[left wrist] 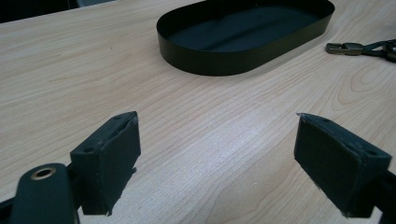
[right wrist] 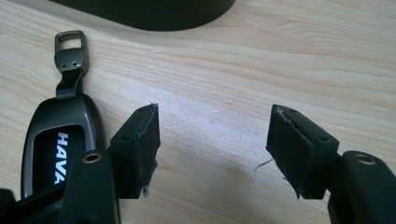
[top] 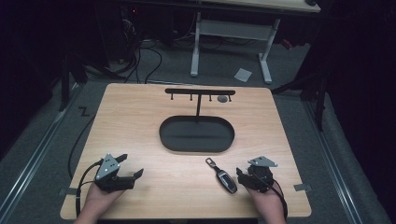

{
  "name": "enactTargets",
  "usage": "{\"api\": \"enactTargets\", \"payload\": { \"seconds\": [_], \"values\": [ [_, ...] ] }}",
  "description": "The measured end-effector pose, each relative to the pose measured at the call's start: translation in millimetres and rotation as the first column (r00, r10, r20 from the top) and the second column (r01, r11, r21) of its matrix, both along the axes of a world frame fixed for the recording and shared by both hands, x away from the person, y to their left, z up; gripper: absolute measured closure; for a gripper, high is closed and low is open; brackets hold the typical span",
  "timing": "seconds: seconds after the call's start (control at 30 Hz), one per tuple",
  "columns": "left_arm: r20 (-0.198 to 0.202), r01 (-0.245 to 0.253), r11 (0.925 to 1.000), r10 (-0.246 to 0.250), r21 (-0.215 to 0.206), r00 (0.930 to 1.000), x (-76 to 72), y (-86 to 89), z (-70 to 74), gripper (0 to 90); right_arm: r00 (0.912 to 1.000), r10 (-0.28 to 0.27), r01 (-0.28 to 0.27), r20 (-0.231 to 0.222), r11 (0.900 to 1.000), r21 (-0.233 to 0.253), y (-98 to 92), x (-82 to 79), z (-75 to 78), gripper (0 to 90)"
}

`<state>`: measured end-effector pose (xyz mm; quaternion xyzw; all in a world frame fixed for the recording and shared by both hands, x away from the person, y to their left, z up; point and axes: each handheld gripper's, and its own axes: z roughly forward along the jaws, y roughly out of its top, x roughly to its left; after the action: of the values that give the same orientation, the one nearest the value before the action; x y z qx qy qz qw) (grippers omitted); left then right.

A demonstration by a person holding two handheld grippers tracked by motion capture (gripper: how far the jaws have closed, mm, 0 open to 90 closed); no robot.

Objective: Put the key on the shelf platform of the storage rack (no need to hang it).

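A dark car key fob (top: 226,179) (right wrist: 56,140) with a short strap and metal loop (right wrist: 71,46) lies flat on the wooden table near the front right. My right gripper (top: 243,176) (right wrist: 214,149) stands open just to its right, its jaws over bare wood, the fob beside its left jaw. My left gripper (top: 131,167) (left wrist: 217,161) is open at the front left with nothing between its jaws. A black oval tray (top: 164,135) (left wrist: 205,63) sits mid-table. Behind it stands a black hook rack (top: 200,92).
A small round grey object (top: 222,99) sits by the rack's right end. The table edge (top: 187,217) runs just under both hands. Beyond the table are a white desk frame (top: 195,46), cables and a dark floor.
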<state>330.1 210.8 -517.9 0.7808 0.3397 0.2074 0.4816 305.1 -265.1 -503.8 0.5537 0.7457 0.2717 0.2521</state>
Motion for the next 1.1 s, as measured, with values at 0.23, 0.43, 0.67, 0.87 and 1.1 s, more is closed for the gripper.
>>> {"api": "enactTargets", "payload": {
  "seconds": [0.23,0.43,0.67,0.87,1.1],
  "values": [
    [-0.001,0.003,1.0,-0.003,0.0,1.0,0.1,0.2,0.5,15.3,0.9967,0.033,-0.037,-0.074,0.998,-0.055,-2.9,7.7,10.2,34.9],
    [0.0,0.005,1.0,-0.005,-0.002,1.0,0.0,0.1,0.6,15.3,0.9863,0.031,-0.04,-0.162,0.998,-0.056,-5.8,13.8,16.2,34.8],
    [-0.003,0.006,1.0,-0.006,-0.001,1.0,-0.1,-0.1,0.6,15.4,0.964,0.056,-0.075,-0.26,0.995,-0.063,-2.1,17.7,23.8,34.3],
    [-0.001,0.01,0.9999,-0.01,-0.002,0.9999,-0.6,-1.9,0.4,15.4,0.9354,0.068,-0.105,-0.347,0.99,-0.09,2.0,20.2,28.9,33.8],
    [-0.001,0.01,0.9999,-0.01,-0.005,0.9999,-0.1,-1.6,0.2,15.3,0.8964,0.105,-0.168,-0.431,0.979,-0.113,9.8,20.6,40.3,32.0]
  ]
}}
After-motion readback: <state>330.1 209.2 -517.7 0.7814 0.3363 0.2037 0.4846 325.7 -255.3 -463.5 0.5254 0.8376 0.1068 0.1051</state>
